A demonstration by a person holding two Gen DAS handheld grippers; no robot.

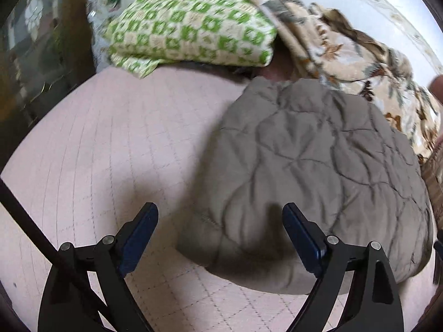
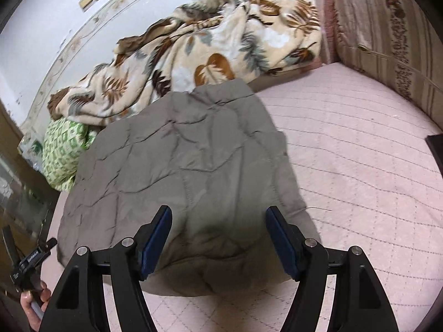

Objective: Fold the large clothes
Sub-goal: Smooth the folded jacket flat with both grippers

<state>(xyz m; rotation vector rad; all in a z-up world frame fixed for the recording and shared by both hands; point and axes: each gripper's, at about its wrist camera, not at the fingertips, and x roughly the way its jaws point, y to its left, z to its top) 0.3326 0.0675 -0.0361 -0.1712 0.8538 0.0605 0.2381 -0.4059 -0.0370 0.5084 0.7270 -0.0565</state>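
Observation:
A grey-brown quilted garment [image 1: 313, 166] lies folded into a compact block on the pink quilted bed cover [image 1: 110, 152]. It also shows in the right wrist view [image 2: 182, 171]. My left gripper [image 1: 220, 210] is open and empty, hovering above the garment's near left edge. My right gripper [image 2: 218, 214] is open and empty, hovering above the garment's near edge. In the right wrist view the left gripper [image 2: 33, 260] and the hand holding it show at the lower left, beside the garment.
A green-and-white patterned folded blanket [image 1: 188, 33] lies beyond the garment. A crumpled leaf-print blanket [image 2: 199, 52] lies along the wall. A striped bolster cushion [image 2: 387, 36] stands at the far right. The pink bed cover [image 2: 360, 152] spreads to the right.

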